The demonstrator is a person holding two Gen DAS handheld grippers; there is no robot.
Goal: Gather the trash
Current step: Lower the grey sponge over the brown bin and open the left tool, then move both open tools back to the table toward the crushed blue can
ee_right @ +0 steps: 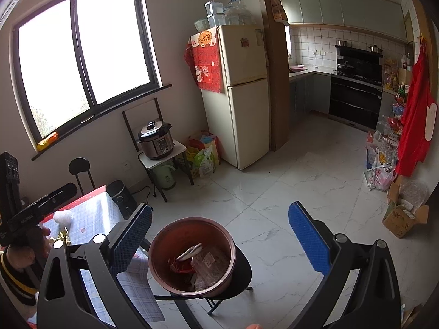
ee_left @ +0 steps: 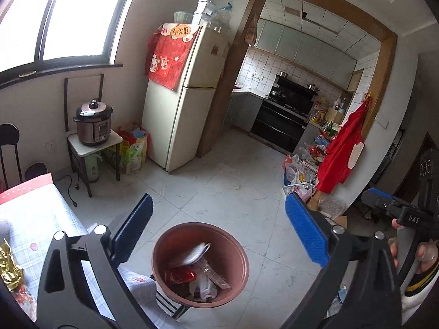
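Both grippers hover above a brown round bin (ee_left: 200,263) standing on a black stool (ee_right: 241,271) beside the cloth-covered table (ee_left: 41,219). The left gripper (ee_left: 219,230) and the right gripper (ee_right: 219,235) each have their blue-padded fingers spread wide, holding nothing. Inside the bin lie a white piece (ee_left: 196,252), a red wrapper (ee_left: 182,274) and crumpled clear plastic (ee_right: 210,268). A white wad (ee_right: 62,216) rests on the table.

One brown bin (ee_left: 200,264) — one fridge (ee_left: 181,93), one pressure cooker (ee_left: 94,123), two tongs (ee_left: 219,230) (ee_right: 219,233).
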